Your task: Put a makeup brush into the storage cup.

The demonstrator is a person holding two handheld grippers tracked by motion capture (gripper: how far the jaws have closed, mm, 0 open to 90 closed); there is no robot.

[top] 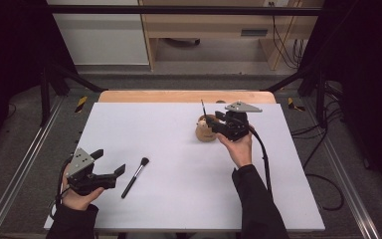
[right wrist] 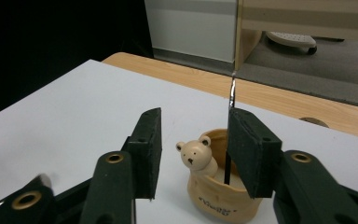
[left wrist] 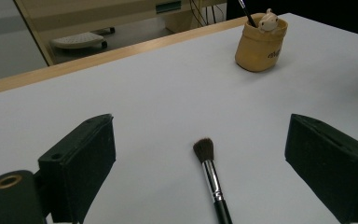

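Near the surface's [top: 179,199] front-left corner, left tongs [top: 110,162] gaping wide, makeup brush [top: 135,177] dead ahead, handle toward them, bristles toward the far edge.

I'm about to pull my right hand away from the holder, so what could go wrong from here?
The right gripper has its jaws open close around the bear-topped holder; drawing back could clip and tip it. The thin brush leans against the rim, so a bump might knock it out. The makeup brush lying between the left gripper's jaws could roll if nudged.
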